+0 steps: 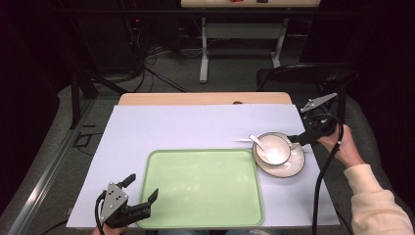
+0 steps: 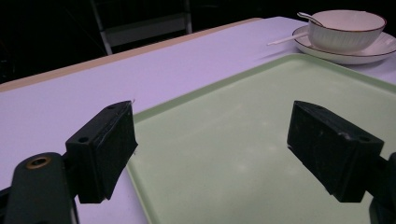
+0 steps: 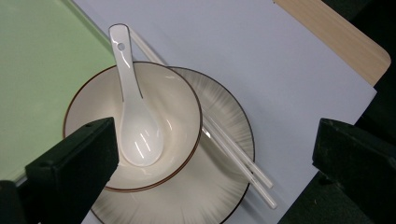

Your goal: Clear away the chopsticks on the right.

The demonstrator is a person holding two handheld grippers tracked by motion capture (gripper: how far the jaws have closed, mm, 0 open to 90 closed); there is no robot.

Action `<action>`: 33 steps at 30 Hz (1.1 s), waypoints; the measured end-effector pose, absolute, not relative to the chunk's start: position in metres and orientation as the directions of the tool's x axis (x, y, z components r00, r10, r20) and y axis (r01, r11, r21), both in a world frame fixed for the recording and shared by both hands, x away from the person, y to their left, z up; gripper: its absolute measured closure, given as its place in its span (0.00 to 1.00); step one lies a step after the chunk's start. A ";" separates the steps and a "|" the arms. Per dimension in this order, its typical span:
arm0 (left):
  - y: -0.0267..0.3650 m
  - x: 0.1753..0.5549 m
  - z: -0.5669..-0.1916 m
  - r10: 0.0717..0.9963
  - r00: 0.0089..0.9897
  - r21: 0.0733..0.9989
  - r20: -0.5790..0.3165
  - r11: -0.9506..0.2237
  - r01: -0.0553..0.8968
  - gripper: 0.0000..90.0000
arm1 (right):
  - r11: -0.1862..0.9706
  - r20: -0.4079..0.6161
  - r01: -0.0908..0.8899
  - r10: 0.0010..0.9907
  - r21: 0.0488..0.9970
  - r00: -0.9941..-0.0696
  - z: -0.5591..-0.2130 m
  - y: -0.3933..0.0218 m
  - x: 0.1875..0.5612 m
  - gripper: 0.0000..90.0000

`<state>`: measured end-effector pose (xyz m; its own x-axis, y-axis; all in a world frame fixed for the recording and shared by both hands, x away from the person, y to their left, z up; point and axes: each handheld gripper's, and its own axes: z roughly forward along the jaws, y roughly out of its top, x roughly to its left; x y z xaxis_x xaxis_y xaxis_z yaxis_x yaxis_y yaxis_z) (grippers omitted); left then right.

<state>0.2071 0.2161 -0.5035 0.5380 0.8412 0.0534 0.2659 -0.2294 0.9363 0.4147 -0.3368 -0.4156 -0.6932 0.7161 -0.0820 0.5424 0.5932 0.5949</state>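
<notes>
A pale green tray (image 1: pixel 161 215) lies bare at the front middle of the lavender mat (image 1: pixel 195 122). To its right a cream bowl (image 1: pixel 274 151) sits on a brown-rimmed plate (image 1: pixel 295 166). A white spoon (image 1: pixel 255 140) rests in the bowl, and white chopsticks (image 3: pixel 238 158) lie across the plate under it. My left gripper (image 1: pixel 143 187) is open at the tray's front left corner, its jaws straddling the tray rim (image 2: pixel 210 88). My right gripper (image 1: pixel 299 137) hovers open at the plate's right side; the right gripper view looks down on the bowl (image 3: pixel 173 107) and spoon (image 3: pixel 137 135).
The mat covers a wooden table whose bare far edge (image 1: pixel 205 98) shows. A dark chair (image 1: pixel 313 73) stands behind the table's right corner. Farther back are another table's legs (image 1: pixel 203 54) and cables on the floor. The mat's far half is bare.
</notes>
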 end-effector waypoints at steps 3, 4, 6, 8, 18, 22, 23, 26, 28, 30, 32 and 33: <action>0.216 0.207 -0.504 0.842 0.537 0.937 0.051 -0.226 0.265 0.17 | 0.604 -0.092 0.552 0.718 0.575 -0.690 -0.419 -0.335 0.426 0.01; 0.216 0.207 -0.504 0.843 0.536 0.938 0.051 -0.225 0.265 0.17 | 0.607 -0.088 0.558 0.717 0.565 -0.691 -0.421 -0.335 0.430 0.03; 0.216 0.207 -0.504 0.843 0.535 0.938 0.049 -0.222 0.265 0.17 | 0.619 -0.108 0.566 0.721 0.545 -0.685 -0.425 -0.334 0.436 0.10; 0.216 0.207 -0.504 0.842 0.537 0.938 0.050 -0.225 0.265 0.17 | 0.626 -0.101 0.575 0.718 0.527 -0.689 -0.430 -0.334 0.442 0.18; 0.217 0.207 -0.504 0.842 0.537 0.938 0.050 -0.225 0.265 0.17 | 0.623 -0.063 0.639 0.737 0.451 -0.673 -0.458 -0.338 0.469 0.57; 0.217 0.207 -0.504 0.843 0.536 0.938 0.049 -0.224 0.265 0.17 | 0.633 -0.046 0.646 0.728 0.426 -0.684 -0.467 -0.338 0.475 0.66; 0.217 0.207 -0.504 0.842 0.537 0.938 0.049 -0.224 0.266 0.17 | 0.638 -0.040 0.645 0.723 0.421 -0.689 -0.469 -0.338 0.476 0.67; 0.217 0.207 -0.504 0.843 0.536 0.938 0.049 -0.223 0.265 0.17 | 0.650 -0.034 0.644 0.714 0.403 -0.699 -0.472 -0.335 0.478 0.71; 0.217 0.207 -0.504 0.843 0.536 0.938 0.050 -0.223 0.264 0.17 | 0.663 -0.030 0.638 0.703 0.392 -0.711 -0.474 -0.334 0.479 0.72; 0.217 0.207 -0.504 0.842 0.537 0.938 0.049 -0.224 0.265 0.17 | 0.649 -0.013 0.667 0.720 0.366 -0.693 -0.476 -0.331 0.478 0.73; 0.217 0.207 -0.504 0.843 0.537 0.938 0.048 -0.222 0.265 0.17 | 0.663 -0.019 0.652 0.706 0.368 -0.708 -0.478 -0.330 0.480 0.74; 0.217 0.207 -0.504 0.843 0.536 0.938 0.049 -0.223 0.265 0.17 | 0.667 -0.015 0.651 0.702 0.363 -0.712 -0.479 -0.330 0.480 0.74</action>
